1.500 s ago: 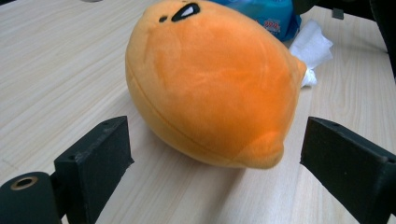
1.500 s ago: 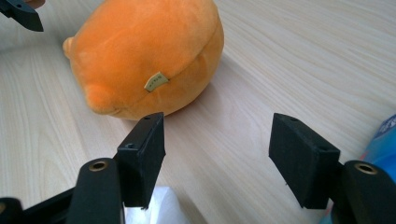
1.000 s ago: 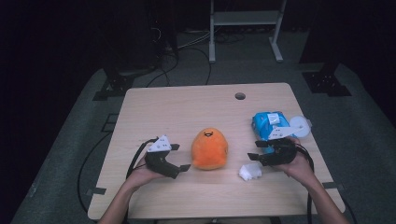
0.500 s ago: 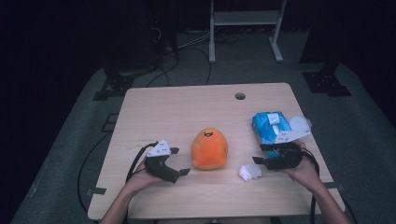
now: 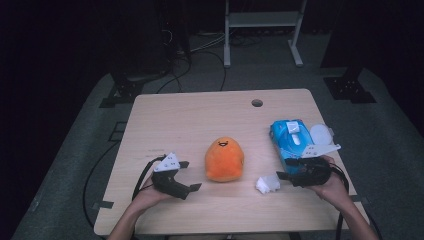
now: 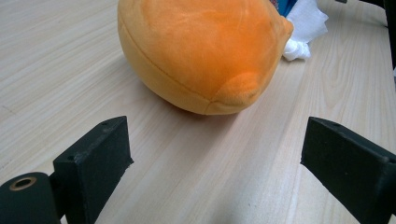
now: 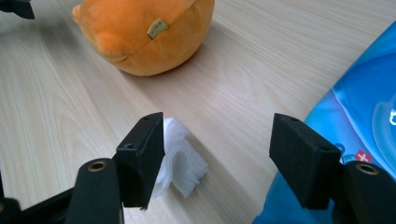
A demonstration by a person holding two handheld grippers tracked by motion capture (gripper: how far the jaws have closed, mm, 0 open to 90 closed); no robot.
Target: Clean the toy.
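Observation:
An orange plush toy [image 5: 224,160] with a smiling face lies in the middle of the wooden table [image 5: 200,120]. My left gripper [image 5: 190,175] rests just left of it, jaws open and empty; in the left gripper view the plush [image 6: 201,51] sits just ahead of the open left gripper [image 6: 215,154]. A crumpled white tissue [image 5: 267,184] lies right of the plush. My right gripper [image 5: 284,169] is open beside it. In the right gripper view the tissue [image 7: 182,158] lies by the left jaw of the right gripper [image 7: 217,144], not pinched.
A blue pack of wipes [image 5: 290,140] lies at the table's right edge, with a round white lid [image 5: 321,134] beside it; the pack [image 7: 355,107] is close under my right jaw. A cable hole [image 5: 257,103] is near the far edge. A metal rack [image 5: 262,25] stands behind.
My right gripper has drawn back slightly toward the table's near edge, away from the pack. The tissue, the plush and the left gripper have stayed put.

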